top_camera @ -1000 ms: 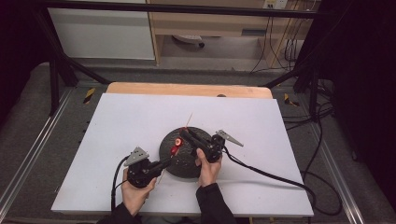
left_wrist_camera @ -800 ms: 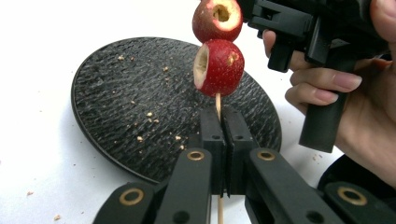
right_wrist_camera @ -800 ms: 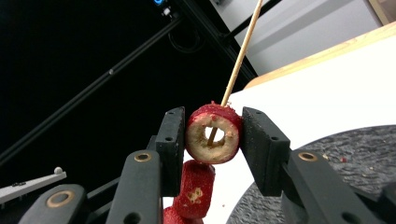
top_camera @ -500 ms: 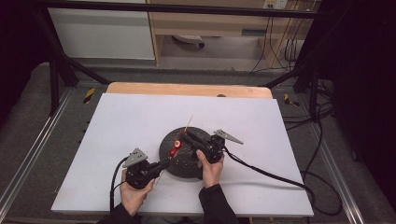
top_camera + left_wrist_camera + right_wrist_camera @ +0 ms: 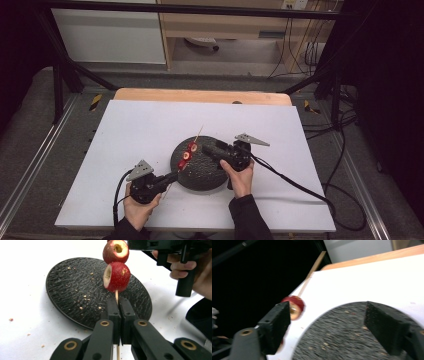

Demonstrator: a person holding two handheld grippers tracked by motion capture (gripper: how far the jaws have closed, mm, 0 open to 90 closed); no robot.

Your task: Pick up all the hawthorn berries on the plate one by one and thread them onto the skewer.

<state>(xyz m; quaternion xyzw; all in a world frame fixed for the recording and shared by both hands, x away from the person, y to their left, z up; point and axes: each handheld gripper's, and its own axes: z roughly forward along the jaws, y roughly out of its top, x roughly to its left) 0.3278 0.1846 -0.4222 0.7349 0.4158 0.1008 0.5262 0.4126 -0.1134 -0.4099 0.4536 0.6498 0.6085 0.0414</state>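
A thin wooden skewer [image 5: 116, 294] carries two red cored fruits, the lower fruit [image 5: 117, 277] and the upper fruit [image 5: 116, 251], and slants up over a black round plate [image 5: 205, 172]. My left gripper [image 5: 117, 303] is shut on the skewer's lower end, at the plate's left rim [image 5: 172, 176]. My right gripper [image 5: 206, 148] hovers over the plate just right of the fruits [image 5: 189, 150]. Its jaws [image 5: 329, 321] have just been opening and stand wide, with nothing between them. One red fruit [image 5: 295, 305] sits just outside the left jaw.
The plate lies on a white table top [image 5: 130, 130] with a wooden strip [image 5: 200, 95] along the far edge. Crumbs dot the plate [image 5: 82, 297] and the table. Cables trail from both grippers toward the front and right.
The right gripper's jaws have opened, and it has drawn slightly to the right, off the fruits. The left gripper and skewer have stayed in place.
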